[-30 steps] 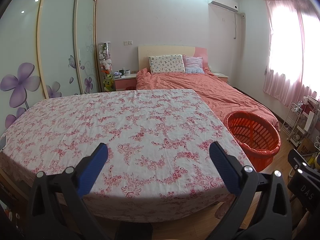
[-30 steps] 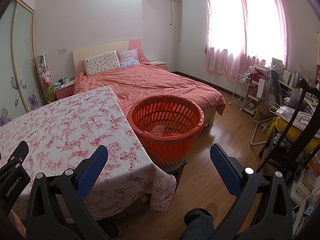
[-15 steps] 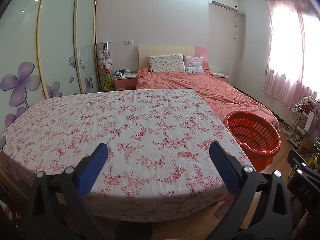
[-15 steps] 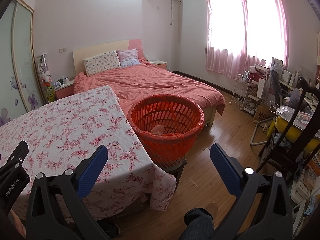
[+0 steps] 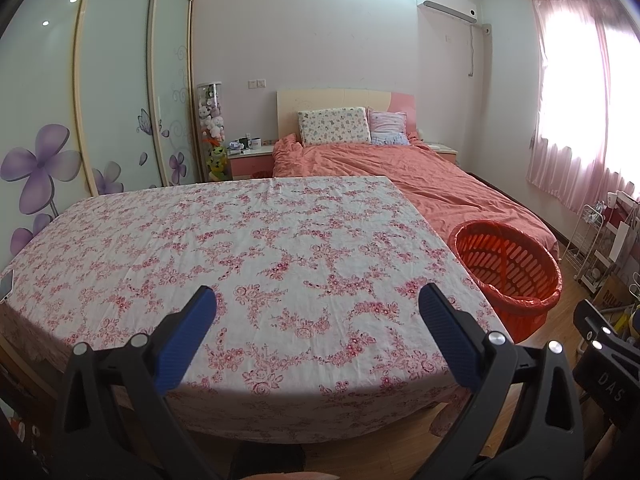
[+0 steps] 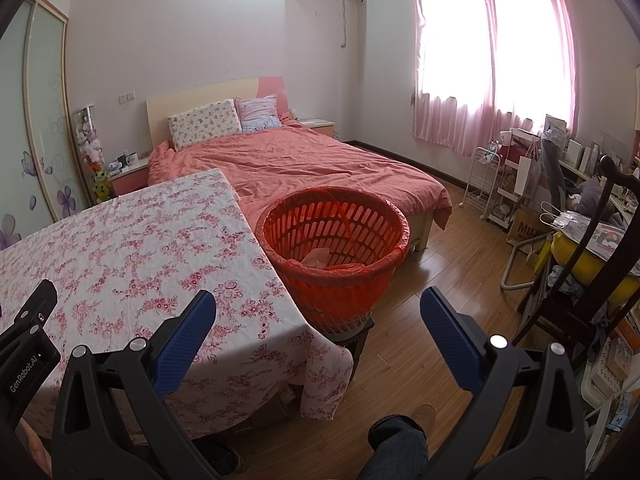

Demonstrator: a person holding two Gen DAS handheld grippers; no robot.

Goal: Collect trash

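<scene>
We hold the left claw [image 5: 316, 332] spread wide and empty above the near edge of the bench [image 5: 248, 248], draped in a pink floral cloth. Our right claw [image 6: 318, 332] gapes empty too, over the bench corner and the floor. The orange basket [image 6: 334, 256] stands just beside the bench, before the bed [image 6: 312, 164]; pale crumpled trash [image 6: 318, 258] lies inside, partly hidden by the liner. A dark chair [image 6: 580, 276] crowds the right.

The floral tablecloth [image 5: 256, 248] lay unobstructed; at two o'clock the orange basket [image 6: 334, 248] (beside the bed [image 6: 304, 164]) blocked passage.
</scene>
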